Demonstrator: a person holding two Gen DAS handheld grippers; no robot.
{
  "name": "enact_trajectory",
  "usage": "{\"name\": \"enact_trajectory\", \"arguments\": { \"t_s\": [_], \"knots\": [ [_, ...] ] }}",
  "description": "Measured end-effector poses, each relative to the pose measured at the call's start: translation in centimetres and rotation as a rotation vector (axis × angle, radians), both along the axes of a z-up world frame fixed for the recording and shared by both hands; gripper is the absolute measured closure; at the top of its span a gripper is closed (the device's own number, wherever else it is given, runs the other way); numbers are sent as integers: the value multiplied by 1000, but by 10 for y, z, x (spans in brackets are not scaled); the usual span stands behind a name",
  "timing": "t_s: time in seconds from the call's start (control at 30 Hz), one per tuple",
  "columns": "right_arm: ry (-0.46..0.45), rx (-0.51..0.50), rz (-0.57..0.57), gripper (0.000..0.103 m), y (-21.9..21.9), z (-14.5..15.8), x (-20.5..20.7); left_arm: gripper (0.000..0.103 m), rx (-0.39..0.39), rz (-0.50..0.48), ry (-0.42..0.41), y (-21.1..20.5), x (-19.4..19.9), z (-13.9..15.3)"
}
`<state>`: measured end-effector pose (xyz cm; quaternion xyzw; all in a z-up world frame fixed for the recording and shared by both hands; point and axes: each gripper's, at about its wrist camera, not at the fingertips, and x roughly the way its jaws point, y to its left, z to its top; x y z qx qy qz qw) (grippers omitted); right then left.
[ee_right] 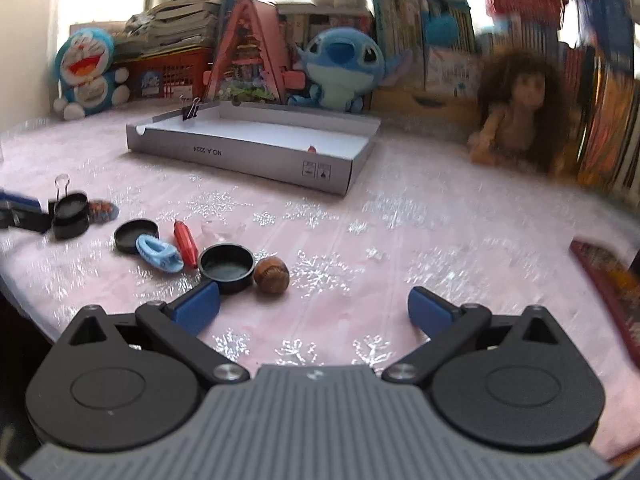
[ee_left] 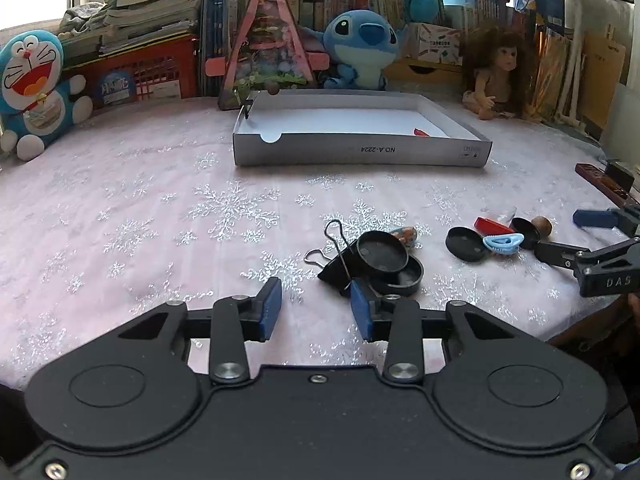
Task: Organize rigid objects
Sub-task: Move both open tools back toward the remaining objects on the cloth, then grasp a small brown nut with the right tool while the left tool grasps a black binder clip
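A large black binder clip [ee_left: 334, 270] lies on the pink cloth, leaning on a black round tin [ee_left: 394, 270] with its lid askew. My left gripper [ee_left: 316, 306] stands just short of the clip, its jaws a narrow gap apart with only cloth between the blue pads. My right gripper [ee_right: 314, 308] is wide open over bare cloth. Ahead of its left finger lie a black cap [ee_right: 227, 268], a brown nut-like ball [ee_right: 272, 274], a red piece [ee_right: 186, 244], a light blue clip [ee_right: 160, 257] and a black lid [ee_right: 134, 236]. The grey cardboard box [ee_left: 360, 154] sits further back.
A small binder clip [ee_right: 191, 110] is clipped to the box's far left corner and a red piece [ee_left: 421, 132] lies inside. Plush toys, a doll [ee_left: 498, 76], books and red crates line the back. A dark red case [ee_right: 612, 292] lies at the right table edge.
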<state>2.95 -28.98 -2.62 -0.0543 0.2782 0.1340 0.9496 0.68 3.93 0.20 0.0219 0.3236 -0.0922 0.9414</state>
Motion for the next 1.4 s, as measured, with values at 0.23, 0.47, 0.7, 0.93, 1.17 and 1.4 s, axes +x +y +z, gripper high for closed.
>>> {"name": "enact_trajectory", "arguments": {
  "t_s": [0.23, 0.47, 0.7, 0.93, 1.17, 1.4],
  "knots": [
    [0, 17, 11, 0, -1, -3, 5, 64, 23, 10, -33, -11, 10, -6],
    [-2, 18, -7, 0, 2, -3, 5, 64, 22, 14, -61, -20, 18, -10],
    [-44, 19, 46, 18, 12, -3, -4, 70, 17, 14, -70, -24, 23, -12],
    [-73, 11, 97, 54, 23, 0, -10, 80, 0, 16, -58, -28, 25, -9],
    [-80, -2, 93, 81, 27, 3, -12, 80, -11, 18, -57, -26, 25, -6],
    [-102, -4, 87, 82, 27, 10, -13, 80, -2, 18, -70, -28, 25, 0]
  ]
}}
